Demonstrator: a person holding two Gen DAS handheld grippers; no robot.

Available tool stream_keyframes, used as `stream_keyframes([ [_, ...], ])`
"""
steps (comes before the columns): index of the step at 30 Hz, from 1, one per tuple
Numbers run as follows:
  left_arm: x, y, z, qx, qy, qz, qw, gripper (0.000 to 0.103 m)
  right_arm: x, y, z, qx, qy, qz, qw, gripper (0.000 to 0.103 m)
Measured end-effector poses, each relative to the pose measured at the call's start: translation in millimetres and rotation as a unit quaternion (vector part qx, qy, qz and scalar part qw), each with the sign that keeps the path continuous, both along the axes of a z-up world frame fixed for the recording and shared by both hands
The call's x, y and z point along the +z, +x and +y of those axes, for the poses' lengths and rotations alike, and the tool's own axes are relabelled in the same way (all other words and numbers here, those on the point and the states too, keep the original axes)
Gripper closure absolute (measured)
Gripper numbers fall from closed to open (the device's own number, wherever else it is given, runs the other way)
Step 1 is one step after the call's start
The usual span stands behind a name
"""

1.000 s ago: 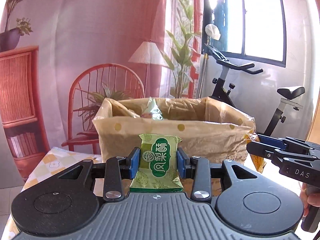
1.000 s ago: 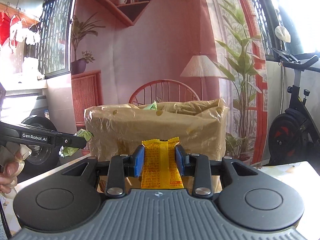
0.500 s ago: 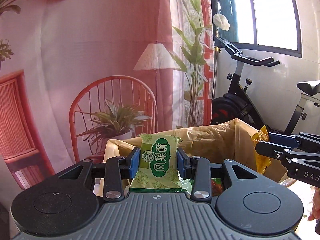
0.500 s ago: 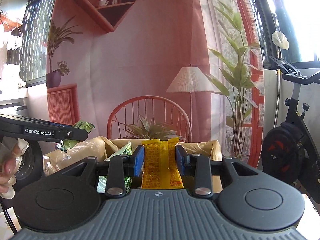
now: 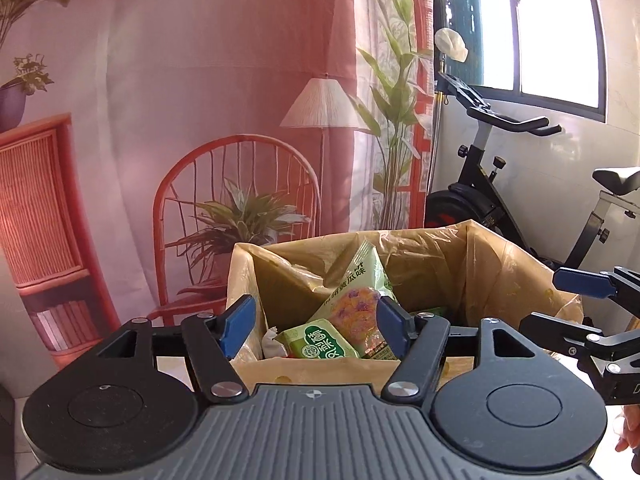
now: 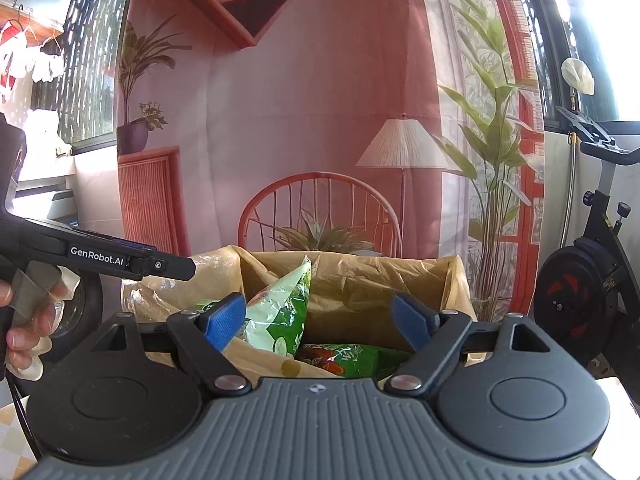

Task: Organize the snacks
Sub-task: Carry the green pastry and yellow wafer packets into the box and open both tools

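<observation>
A box lined with a tan plastic bag [image 5: 432, 276] stands in front of both grippers and holds snack packets. My left gripper [image 5: 316, 326] is open and empty above the box's near rim. Below it lies a small green packet [image 5: 320, 346], next to a tall light green chip bag [image 5: 352, 292]. My right gripper [image 6: 318, 320] is open and empty above the same box [image 6: 380, 280]. A green chip bag [image 6: 280, 312] stands inside and a red-green packet [image 6: 340, 356] lies beside it. No yellow packet shows in either view.
The right gripper's body [image 5: 592, 320] shows at the right of the left wrist view, the left gripper's body [image 6: 100, 256] at the left of the right wrist view. An exercise bike [image 5: 500, 184] stands right of the box. A printed backdrop hangs behind.
Both grippers have risen over the box and opened. The green packet has dropped from the left gripper into the box, and the yellow packet has left the right gripper.
</observation>
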State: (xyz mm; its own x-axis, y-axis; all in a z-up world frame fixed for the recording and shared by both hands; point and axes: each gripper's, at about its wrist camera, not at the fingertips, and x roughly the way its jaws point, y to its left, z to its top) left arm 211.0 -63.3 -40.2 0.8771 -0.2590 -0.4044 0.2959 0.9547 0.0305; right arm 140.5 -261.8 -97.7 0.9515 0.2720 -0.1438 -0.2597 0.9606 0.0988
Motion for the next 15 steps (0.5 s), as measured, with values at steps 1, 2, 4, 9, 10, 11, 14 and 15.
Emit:
stream_keyframes([
  [1, 1, -5, 2, 0.000, -0.001, -0.002, 1.0000, 0.034, 0, -3, 3, 0.000, -0.001, 0.002, 1.000, 0.013],
  [2, 2, -9, 3, 0.000, -0.001, -0.004, 1.0000, 0.033, 1, -6, 5, 0.002, -0.001, 0.003, 1.000, 0.011],
  [4, 3, -19, 6, -0.001, -0.002, -0.008, 1.0000, 0.032, 1, -12, 10, 0.003, 0.000, 0.003, 1.000, 0.005],
  [9, 2, -38, 14, 0.001, -0.012, -0.003, 0.9999, 0.032, 0, -24, 23, -0.006, -0.005, 0.011, 1.000, 0.002],
  [10, 1, -42, 16, 0.001, -0.016, -0.001, 0.9999, 0.032, -1, -26, 25, -0.007, -0.005, 0.012, 1.000, 0.002],
  [11, -1, -46, 17, -0.001, -0.018, 0.000, 0.9998, 0.032, -1, -29, 26, -0.005, -0.004, 0.013, 1.000, 0.002],
  [14, -10, -58, 20, -0.005, -0.021, 0.006, 0.9997, 0.032, -6, -38, 26, 0.007, 0.008, 0.009, 1.000, 0.002],
  [15, -13, -62, 21, -0.007, -0.021, 0.011, 0.9997, 0.032, -7, -41, 26, 0.008, 0.012, 0.008, 1.000, 0.002],
])
